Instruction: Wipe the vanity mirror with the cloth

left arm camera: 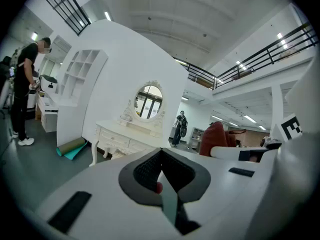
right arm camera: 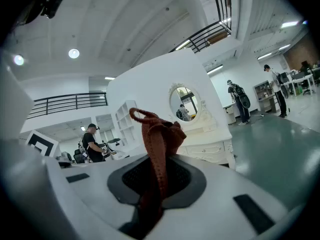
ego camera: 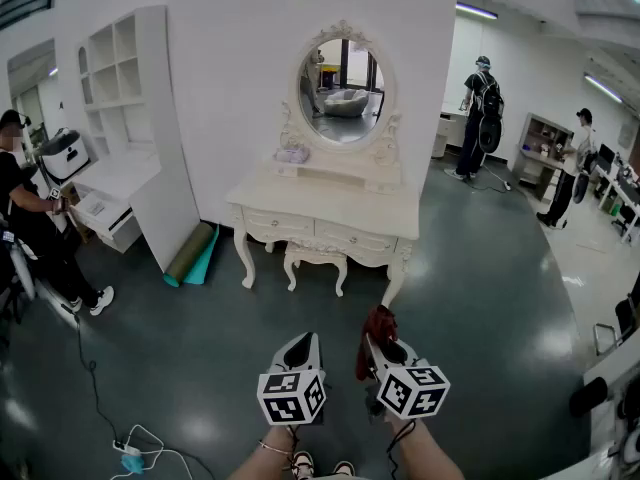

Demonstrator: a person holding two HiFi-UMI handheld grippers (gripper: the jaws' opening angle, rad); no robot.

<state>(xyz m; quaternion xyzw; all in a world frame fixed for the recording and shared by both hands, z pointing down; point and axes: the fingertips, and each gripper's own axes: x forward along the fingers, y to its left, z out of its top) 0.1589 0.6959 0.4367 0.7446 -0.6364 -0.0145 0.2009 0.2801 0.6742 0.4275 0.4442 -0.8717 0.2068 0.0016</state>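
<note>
An oval vanity mirror (ego camera: 341,79) in an ornate white frame stands on a white dressing table (ego camera: 330,206) against the far wall, well ahead of both grippers. It also shows small in the left gripper view as the mirror (left arm camera: 149,102) and in the right gripper view as the mirror (right arm camera: 183,103). My right gripper (ego camera: 376,344) is shut on a dark red cloth (ego camera: 378,337), which bunches up above the jaws as the cloth (right arm camera: 157,149). My left gripper (ego camera: 303,348) is shut with nothing in it, its jaws pressed together (left arm camera: 160,176).
A white stool (ego camera: 315,260) is tucked under the table. A tall white shelf unit (ego camera: 130,108) leans at the left with rolled mats (ego camera: 192,254) at its foot. A person (ego camera: 30,218) sits at far left; two people (ego camera: 482,118) stand at the back right. A cable (ego camera: 120,438) lies on the floor.
</note>
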